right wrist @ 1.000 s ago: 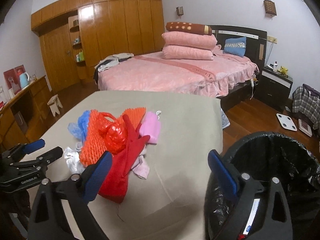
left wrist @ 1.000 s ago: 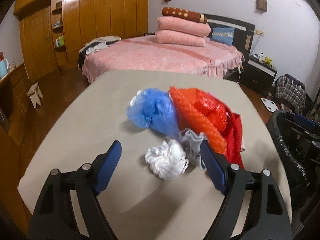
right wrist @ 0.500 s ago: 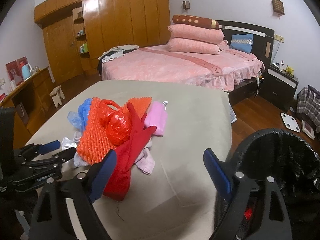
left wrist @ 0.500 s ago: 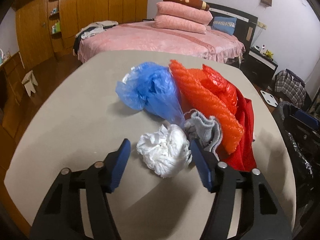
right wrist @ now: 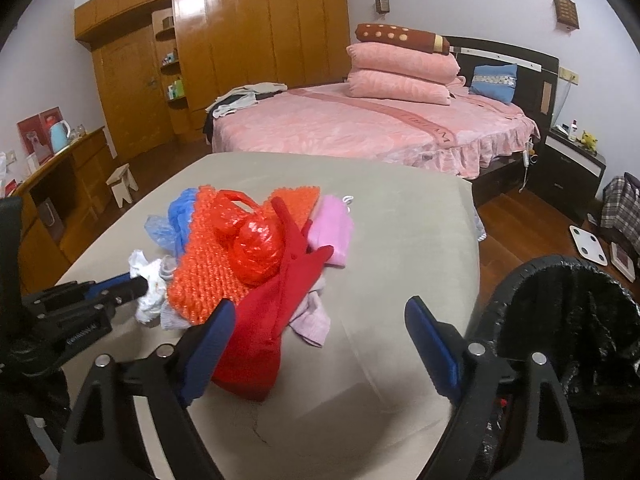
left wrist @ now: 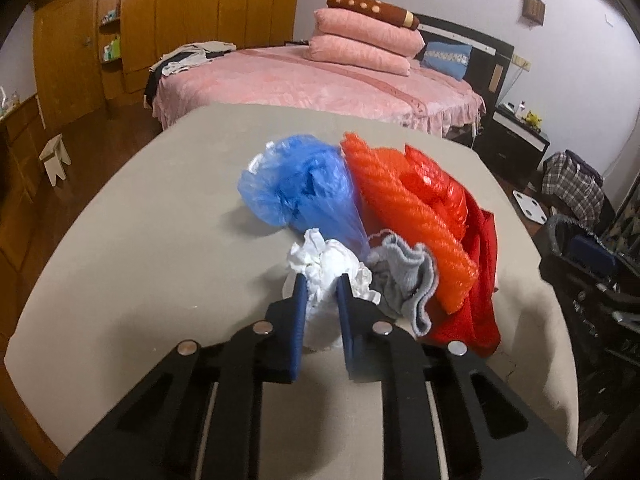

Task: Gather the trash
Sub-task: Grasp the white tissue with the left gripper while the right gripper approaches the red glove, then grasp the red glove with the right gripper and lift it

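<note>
My left gripper (left wrist: 322, 286) is shut on a crumpled white paper wad (left wrist: 324, 266) at the near side of a pile on the beige table (left wrist: 160, 248); it also shows in the right wrist view (right wrist: 148, 292). The pile holds a blue plastic bag (left wrist: 296, 192), orange foam netting (left wrist: 404, 208), a red plastic bag (right wrist: 256, 244), a red cloth (right wrist: 276, 312), a grey sock (left wrist: 408, 280) and a pink item (right wrist: 332, 232). My right gripper (right wrist: 316, 320) is open and empty, above the table's right part. A bin with a black liner (right wrist: 568, 320) stands at the right.
A pink bed (right wrist: 360, 128) with stacked pillows lies beyond the table. Wooden wardrobes (right wrist: 240, 52) line the back wall. A small stool (right wrist: 122, 184) and a desk (right wrist: 52, 184) stand at the left. A nightstand (right wrist: 572, 168) and a scale (right wrist: 588, 244) are at the right.
My left gripper moved forward onto the white paper wad and closed on it. My right gripper stayed open and shifted slightly toward the pile.
</note>
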Available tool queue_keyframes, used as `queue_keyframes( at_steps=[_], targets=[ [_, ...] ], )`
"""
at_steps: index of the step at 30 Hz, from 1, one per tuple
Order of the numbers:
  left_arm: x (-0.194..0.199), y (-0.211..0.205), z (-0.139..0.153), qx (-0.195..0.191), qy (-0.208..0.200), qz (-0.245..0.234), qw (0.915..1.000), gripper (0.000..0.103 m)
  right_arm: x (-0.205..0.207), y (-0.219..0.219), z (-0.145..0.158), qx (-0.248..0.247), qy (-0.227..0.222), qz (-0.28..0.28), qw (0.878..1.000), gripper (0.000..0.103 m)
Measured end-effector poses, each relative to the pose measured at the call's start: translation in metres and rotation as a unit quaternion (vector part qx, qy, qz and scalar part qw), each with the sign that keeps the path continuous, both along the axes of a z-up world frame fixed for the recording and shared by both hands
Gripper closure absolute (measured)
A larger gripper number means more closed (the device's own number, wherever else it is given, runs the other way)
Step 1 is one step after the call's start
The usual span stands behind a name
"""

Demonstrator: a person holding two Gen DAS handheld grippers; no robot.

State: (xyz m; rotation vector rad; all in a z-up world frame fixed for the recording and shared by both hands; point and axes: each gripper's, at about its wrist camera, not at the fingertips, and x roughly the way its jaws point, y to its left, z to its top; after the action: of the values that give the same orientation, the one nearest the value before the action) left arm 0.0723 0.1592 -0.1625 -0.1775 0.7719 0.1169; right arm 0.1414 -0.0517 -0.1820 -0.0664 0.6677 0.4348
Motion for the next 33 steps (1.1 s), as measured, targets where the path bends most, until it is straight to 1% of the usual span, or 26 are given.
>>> queue_keyframes(
  at_steps=[5,9,16,22,24,27,28,30,33],
  targets=[
    [-0.006,0.004,0.016,0.007,-0.02,0.007,0.9997,0.089,0.002,0.006,0.0,0.0,0.004,-0.002,1.0,0.026],
    [-0.004,-0.001,0.026,0.019,-0.034,0.002,0.9992,0.089,0.006,0.01,-0.005,0.001,0.015,-0.002,1.0,0.035],
    [-0.004,-0.001,0.028,0.021,-0.041,-0.004,0.999,0.089,0.015,0.027,-0.017,-0.005,0.031,0.008,0.999,0.049],
    [-0.005,0.003,0.029,0.021,-0.044,-0.003,0.9988,0.089,0.03,0.036,-0.033,-0.013,0.06,0.003,0.998,0.067],
    [-0.005,0.003,0.029,0.02,-0.044,-0.003,0.9988,0.089,0.033,0.038,-0.037,-0.012,0.071,0.008,0.997,0.078],
    [-0.005,0.003,0.029,0.02,-0.044,-0.004,0.9988,0.089,0.032,0.041,-0.038,-0.01,0.076,0.024,0.997,0.091],
    [-0.005,0.002,0.03,0.02,-0.045,-0.004,0.9988,0.089,0.03,0.04,-0.037,-0.009,0.073,0.027,0.997,0.092],
    [-0.006,0.003,0.031,0.02,-0.046,-0.004,0.9987,0.089,0.028,0.037,-0.031,0.003,0.071,0.033,0.997,0.098],
    [-0.006,0.002,0.036,0.021,-0.051,-0.005,0.9985,0.089,0.024,0.033,-0.016,0.02,0.06,0.039,0.997,0.098]
  ],
)
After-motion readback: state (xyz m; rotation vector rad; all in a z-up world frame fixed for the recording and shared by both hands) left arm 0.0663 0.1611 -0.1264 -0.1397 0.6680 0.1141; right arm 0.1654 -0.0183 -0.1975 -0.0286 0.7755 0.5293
